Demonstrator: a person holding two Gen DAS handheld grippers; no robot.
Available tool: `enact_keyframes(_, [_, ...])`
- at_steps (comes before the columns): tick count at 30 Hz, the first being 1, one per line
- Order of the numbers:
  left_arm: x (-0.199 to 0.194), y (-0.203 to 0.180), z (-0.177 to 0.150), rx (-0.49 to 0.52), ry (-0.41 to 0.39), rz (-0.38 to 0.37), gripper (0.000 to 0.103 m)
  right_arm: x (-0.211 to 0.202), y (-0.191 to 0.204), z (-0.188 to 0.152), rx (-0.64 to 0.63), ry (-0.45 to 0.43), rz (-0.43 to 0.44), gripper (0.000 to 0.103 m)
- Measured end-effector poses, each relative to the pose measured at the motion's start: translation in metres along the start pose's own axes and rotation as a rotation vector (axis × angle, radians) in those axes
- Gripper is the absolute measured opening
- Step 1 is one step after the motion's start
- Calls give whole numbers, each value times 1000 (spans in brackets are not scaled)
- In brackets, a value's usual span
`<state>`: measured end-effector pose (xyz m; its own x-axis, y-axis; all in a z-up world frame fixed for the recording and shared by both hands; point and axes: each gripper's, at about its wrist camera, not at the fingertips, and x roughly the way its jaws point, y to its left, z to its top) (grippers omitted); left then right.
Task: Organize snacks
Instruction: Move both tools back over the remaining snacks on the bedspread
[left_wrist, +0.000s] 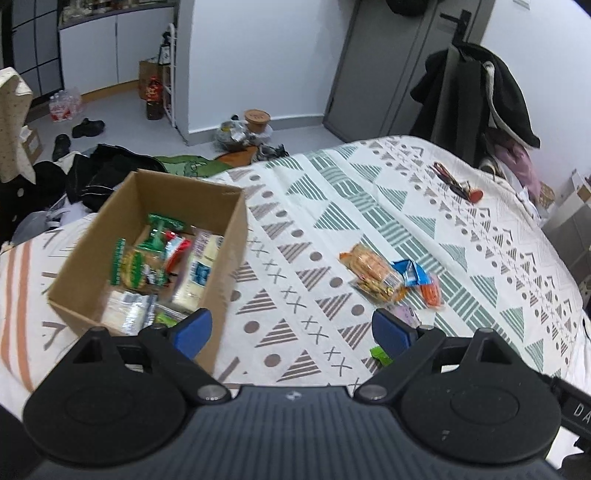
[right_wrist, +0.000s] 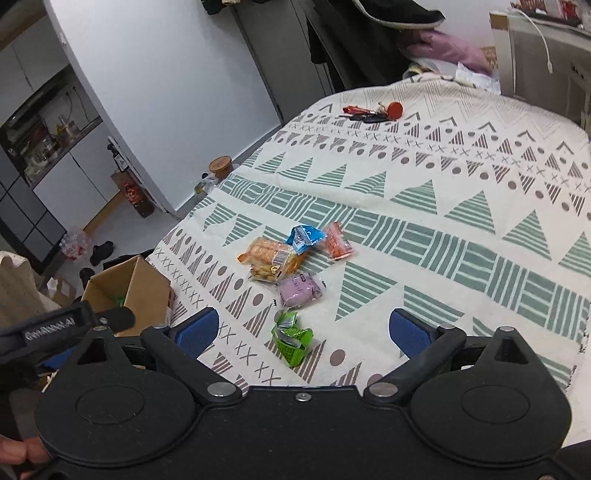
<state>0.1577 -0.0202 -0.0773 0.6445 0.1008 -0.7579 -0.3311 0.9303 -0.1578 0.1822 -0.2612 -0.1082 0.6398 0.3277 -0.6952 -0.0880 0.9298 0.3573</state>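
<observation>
At the left, the cardboard box (left_wrist: 147, 254) already holds several packets; the left gripper (left_wrist: 291, 332) hovers beside it, jaws spread and empty. Further right, loose snacks lie on the patterned bedspread (right_wrist: 443, 229). The green packet (right_wrist: 291, 338) sits just ahead of the right gripper (right_wrist: 304, 328), also wide open and nearer, its long axis seemingly running away from the fingers, though it looks crumpled.

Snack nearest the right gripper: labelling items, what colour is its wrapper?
Bright green wrapper with silvery patches, clearest in the right wrist view.
</observation>
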Motion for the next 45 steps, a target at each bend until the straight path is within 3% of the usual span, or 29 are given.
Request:
enact_keyframes(4, [15, -10, -2, 5, 29, -23, 93, 10, -8, 4, 40, 3, -37, 95])
enact_keyframes(10, [37, -28, -8, -1, 65, -36, 93, 27, -22, 6, 104, 51, -58, 82])
enact_keyframes(26, [95, -72, -35, -78, 186, -64, 89, 54, -52, 11, 219, 90, -4, 82])
enact_keyframes(34, [118, -81, -44, -125, 242, -68, 74, 73, -60, 12, 236, 120, 9, 82])
enact_keyframes(37, [127, -80, -49, -151, 262, -84, 52, 81, -59, 12, 219, 135, 1, 82])
enact_keyframes(38, [129, -79, -50, -155, 267, -84, 36, 83, -59, 12, 216, 137, 1, 82])
enact_keyframes(39, [129, -79, -50, -149, 261, -71, 29, 85, -59, 12, 214, 139, 0, 82])
enact_keyframes(45, [128, -65, -36, -143, 232, -43, 27, 92, -57, 13, 195, 145, 1, 82])
